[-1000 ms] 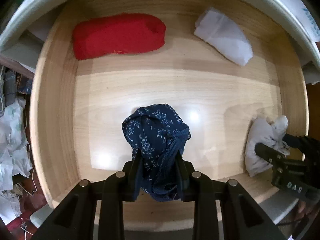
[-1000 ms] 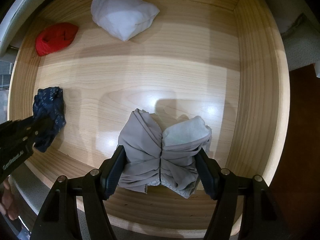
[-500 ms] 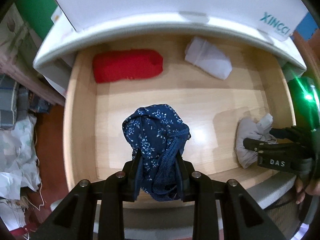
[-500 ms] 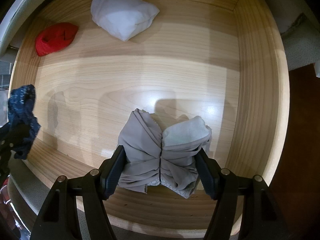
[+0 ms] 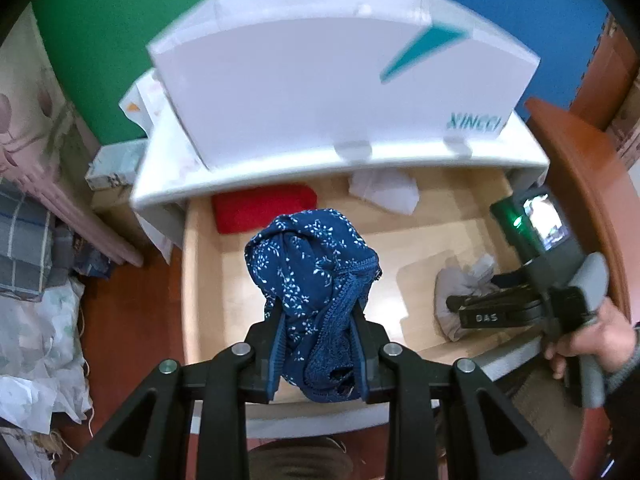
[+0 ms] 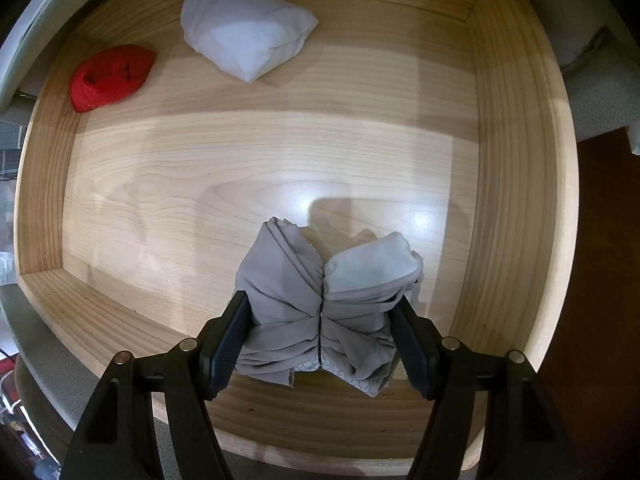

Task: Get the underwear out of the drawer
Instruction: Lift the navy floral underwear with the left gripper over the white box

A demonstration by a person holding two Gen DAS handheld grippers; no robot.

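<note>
Underwear in navy floral print is clamped tight in the left hand-held gripper, hanging above the wooden drawer. Down in the drawer's near right corner, the right hand-held gripper squeezes a grey bundle resting on the drawer floor. A red roll and a white bundle lie along the far side, apart from each other.

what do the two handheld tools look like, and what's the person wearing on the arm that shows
Both are matte black. The left tool has angular struts, silver screws and ribbed dark-blue pads. The right tool has white "DAS" lettering, a grey handle, a small screen and a green light. The hand shows a dark sleeve cuff.
</note>
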